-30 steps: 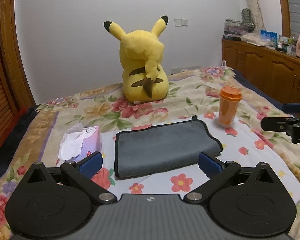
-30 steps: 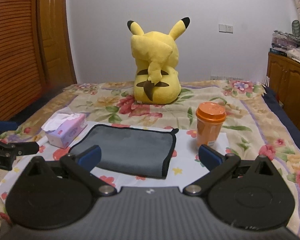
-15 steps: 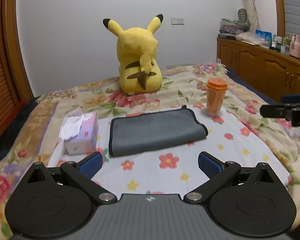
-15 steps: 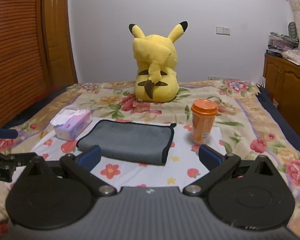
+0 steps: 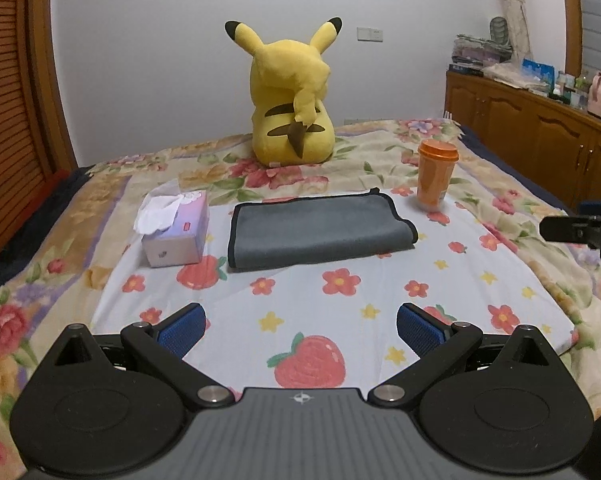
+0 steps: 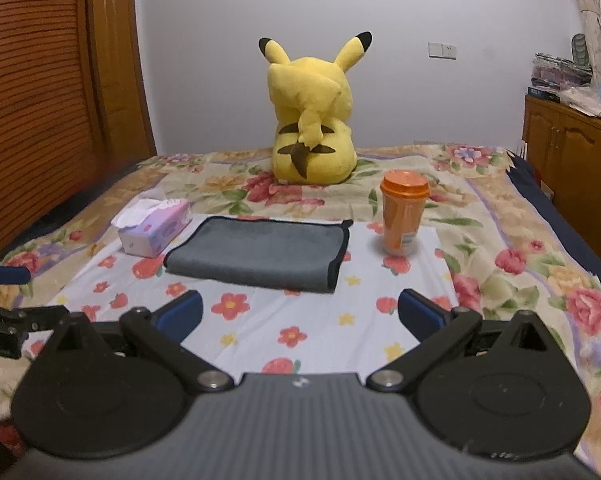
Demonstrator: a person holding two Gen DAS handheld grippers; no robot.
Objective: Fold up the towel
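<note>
A grey towel (image 5: pixel 316 230) with black trim lies folded flat on a light sheet printed with flowers and strawberries; it also shows in the right wrist view (image 6: pixel 260 252). My left gripper (image 5: pixel 299 326) is open and empty, held back from the towel's near edge. My right gripper (image 6: pixel 299 312) is open and empty, also short of the towel. Each gripper shows at the edge of the other's view.
A tissue box (image 5: pixel 176 234) sits left of the towel and an orange lidded cup (image 5: pixel 435 174) to its right. A yellow plush toy (image 5: pixel 290 100) sits behind on the floral bedspread. A wooden cabinet (image 5: pixel 540 136) stands at right, a wooden door (image 6: pixel 40 100) at left.
Both grippers have drawn back from the towel, which now looks smaller and farther. The towel, cup and tissue box have not moved. Both jaws stay open.
</note>
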